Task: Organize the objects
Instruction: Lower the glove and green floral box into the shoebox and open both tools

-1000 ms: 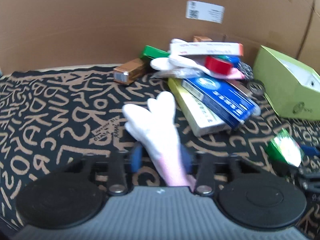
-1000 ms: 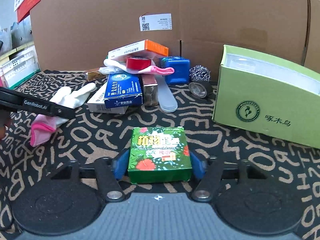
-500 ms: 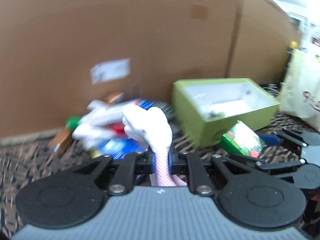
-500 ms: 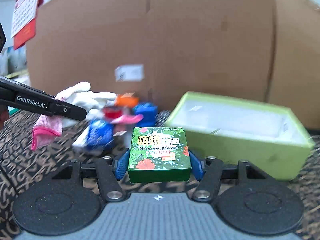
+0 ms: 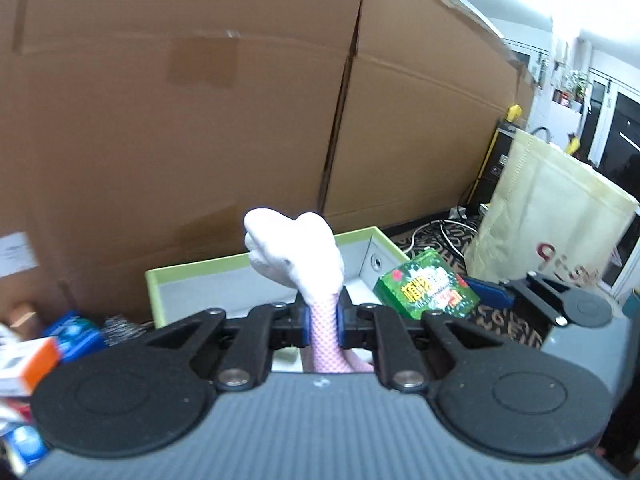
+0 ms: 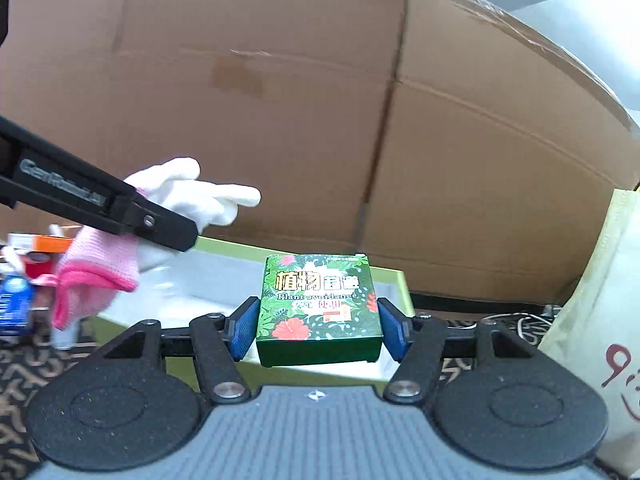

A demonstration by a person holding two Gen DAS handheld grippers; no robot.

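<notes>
- The left gripper (image 5: pixel 322 322) has its 2 fingers pressed together on the pink cuff of the glove (image 5: pixel 298 250). The white finger part stands up at 12 o'clock and flops a little forward; I think the cuff was chosen because it is the firmest part of a soft thing.
- The right gripper (image 6: pixel 318 326) is clamped on the 2 side faces of the green box (image 6: pixel 318 306), with the blue pads (image 6: pixel 244 328) flat against them. The printed top faces up, so the box stays level for setting down.
- Both things hang above the light green tray (image 5: pixel 192 274). In the right wrist view the tray (image 6: pixel 394 284) lies directly under the green box, and the glove (image 6: pixel 176 196) is at 10 o'clock from it, apart from it.
- In the left wrist view the green box (image 5: pixel 426 290) is at 3 o'clock of the glove, near but not touching.
- I judge that both are carried to be dropped into the tray, each on its own side so they do not collide.
- The pile of remaining items (image 5: pixel 48 344) lies at 9 o'clock, beside the tray, in front of the cardboard wall (image 5: pixel 200 120).
- A beige bag (image 5: pixel 548 216) stands at 3 o'clock, outside the work.
</notes>
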